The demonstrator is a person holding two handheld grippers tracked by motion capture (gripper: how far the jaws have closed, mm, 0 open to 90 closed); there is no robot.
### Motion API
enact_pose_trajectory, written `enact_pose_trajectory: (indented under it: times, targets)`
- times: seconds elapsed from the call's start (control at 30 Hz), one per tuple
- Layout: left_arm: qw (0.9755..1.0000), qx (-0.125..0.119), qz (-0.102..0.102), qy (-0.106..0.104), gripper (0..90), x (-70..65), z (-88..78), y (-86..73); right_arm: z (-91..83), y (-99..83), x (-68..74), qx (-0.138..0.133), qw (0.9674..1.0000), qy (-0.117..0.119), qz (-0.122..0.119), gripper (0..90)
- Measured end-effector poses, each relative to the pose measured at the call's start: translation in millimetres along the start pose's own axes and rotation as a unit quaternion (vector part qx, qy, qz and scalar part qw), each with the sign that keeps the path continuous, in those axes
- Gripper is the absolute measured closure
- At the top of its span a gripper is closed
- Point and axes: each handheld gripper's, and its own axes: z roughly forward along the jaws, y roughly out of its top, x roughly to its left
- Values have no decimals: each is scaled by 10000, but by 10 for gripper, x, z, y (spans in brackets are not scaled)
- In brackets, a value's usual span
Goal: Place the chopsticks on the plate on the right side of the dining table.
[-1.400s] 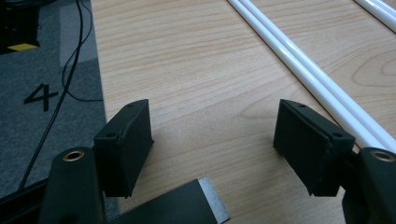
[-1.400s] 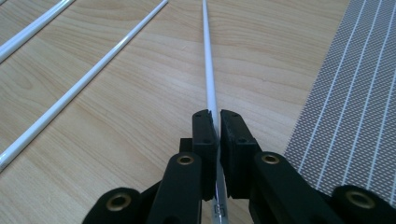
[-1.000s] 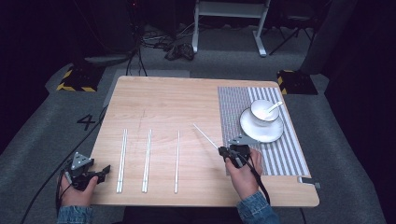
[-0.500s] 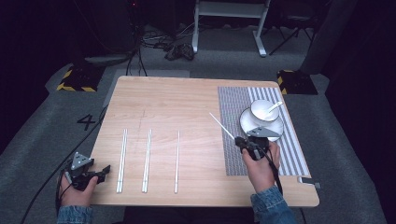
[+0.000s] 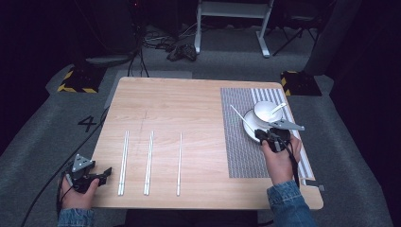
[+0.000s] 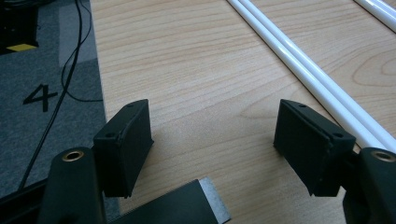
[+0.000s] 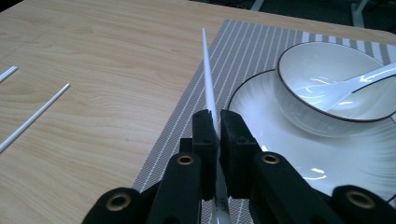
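**Carrying one white chopstick to the place setting**

Holding the white chopstick [image 7: 208,79] pinched near its lower end, my right gripper [image 5: 270,139] has its jaws clamped tight on it, and the long free end slants up and away over the striped placemat [image 5: 241,151], just beside the plate [image 7: 261,112]. With so much length sticking out, I judge the tip will swing at any wrist twist, so the move wants a slow, level carry and a quiet wrist. I'd bring it down flat on the mat beside the plate, clear of the bowl [image 7: 336,79] and the spoon [image 7: 355,84] resting in it, and let go only once the stick lies along the mat's stripes.

My right hand [image 5: 279,158] reaches forward over the mat, forearm coming in from the table's near edge, the gripper over the plate's near rim. My left gripper [image 5: 87,176] sits at the near left corner of the table [image 5: 165,104], jaws spread wide and empty, aimed across the wood toward the nearest pair of chopsticks [image 6: 303,60]. Another pair and a single chopstick [image 5: 179,163] lie farther right.
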Motion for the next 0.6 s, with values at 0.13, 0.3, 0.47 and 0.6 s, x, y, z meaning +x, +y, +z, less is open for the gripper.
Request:
enact_pose_trajectory:
  times: [0.13, 0.3, 0.47, 0.6]
  targets:
    - [10000, -3, -4, 0, 274, -1, 0, 0, 24, -19, -120, 40, 9999, -94, 51, 854]
    - [10000, -4, -3, 0, 274, -1, 0, 0, 109, -94, -266, 184, 9995, -213, 133, 854]
    - [10000, -3, -3, 0, 274, -1, 0, 0, 181, -164, -353, 279, 9992, -224, 183, 854]
    - [10000, -4, -3, 1, 274, -1, 0, 0, 218, -194, -384, 378, 9989, -228, 169, 854]
